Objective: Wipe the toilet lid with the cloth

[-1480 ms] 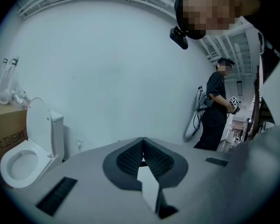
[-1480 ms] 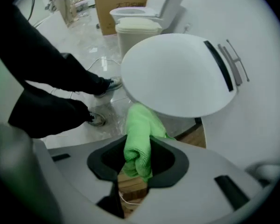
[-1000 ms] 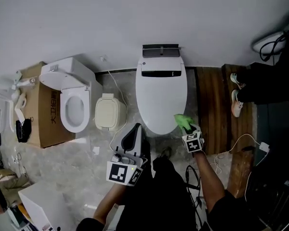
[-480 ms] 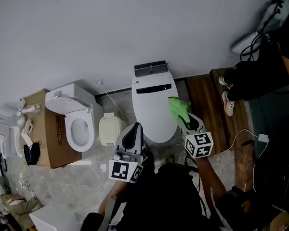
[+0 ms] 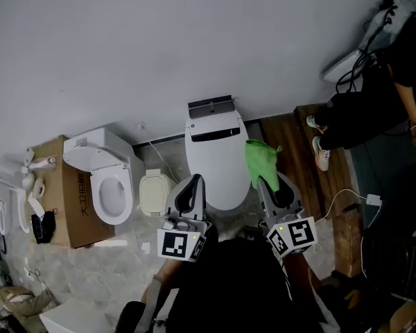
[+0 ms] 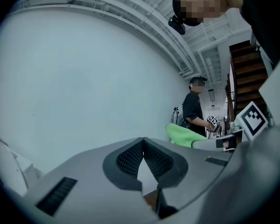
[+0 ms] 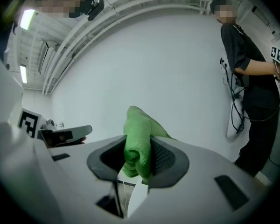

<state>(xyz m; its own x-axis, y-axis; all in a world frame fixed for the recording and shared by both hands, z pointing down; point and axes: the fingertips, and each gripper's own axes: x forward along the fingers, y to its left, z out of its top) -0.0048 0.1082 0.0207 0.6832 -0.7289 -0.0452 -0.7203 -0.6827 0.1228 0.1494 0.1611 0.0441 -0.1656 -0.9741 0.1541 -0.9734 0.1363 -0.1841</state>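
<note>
Beside the lid [image 5: 211,161], off its right edge, my right tool [image 5: 265,180] pinches the cloth [image 5: 261,159]; lid lies just leftward; left tool [image 5: 192,184] closed on nothing.

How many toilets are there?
2. A closed toilet in the middle; an open toilet at left, by the cardboard box. More may be hidden.

R gripper [image 5: 265,180] w/ the green cloth [image 5: 261,159] has come off the near-right rim of the toilet lid [image 5: 211,159] and risen toward the head cam. Its marker cube [image 5: 292,236] now sits nearer (and looks bigger), and the cloth shows farther along the lid's right edge. The head view has drawn back, so more of the bystander [image 5: 364,109] at far right shows.
</note>
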